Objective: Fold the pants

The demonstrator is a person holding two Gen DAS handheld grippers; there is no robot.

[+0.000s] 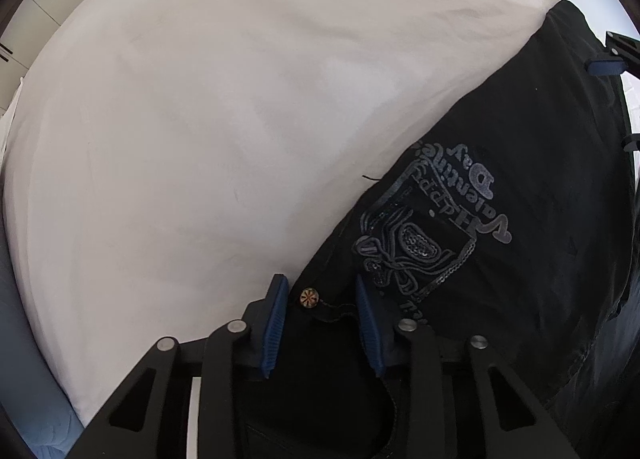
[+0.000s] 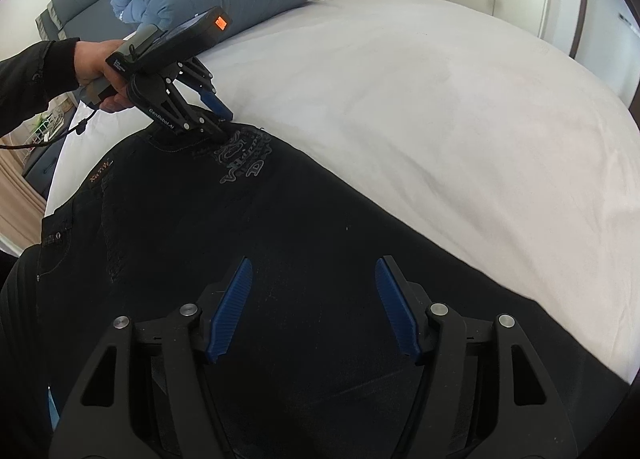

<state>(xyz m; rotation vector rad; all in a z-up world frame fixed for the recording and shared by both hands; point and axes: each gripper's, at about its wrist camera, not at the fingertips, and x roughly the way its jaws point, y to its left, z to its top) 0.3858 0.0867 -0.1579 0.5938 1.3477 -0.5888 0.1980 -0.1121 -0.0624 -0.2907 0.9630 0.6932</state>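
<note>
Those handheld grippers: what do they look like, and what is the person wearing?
Each gripper, left gripper and right gripper, has black angular linkages with silver pins and ribbed blue pads. The left one carries white lettering, an orange-lit screen and a black cable. The sleeve is black.

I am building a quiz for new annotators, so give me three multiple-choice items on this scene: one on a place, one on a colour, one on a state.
1. Where do the black pants lie?
A. on a white bed sheet
B. on a wooden floor
C. on a chair

2. What colour are the finger pads of the right hand-held gripper?
A. red
B. blue
C. yellow

3. How does the left hand-held gripper stand at the waistband?
A. far above the bed
B. lying flat on the sheet, away from the pants
C. down at the pants' corner, fabric and a button between its fingers

Answers:
1 A: the white sheet spreads around the dark fabric.
2 B: both ribbed pads show blue.
3 C: the left wrist view shows the waistband edge between the pads.
</note>
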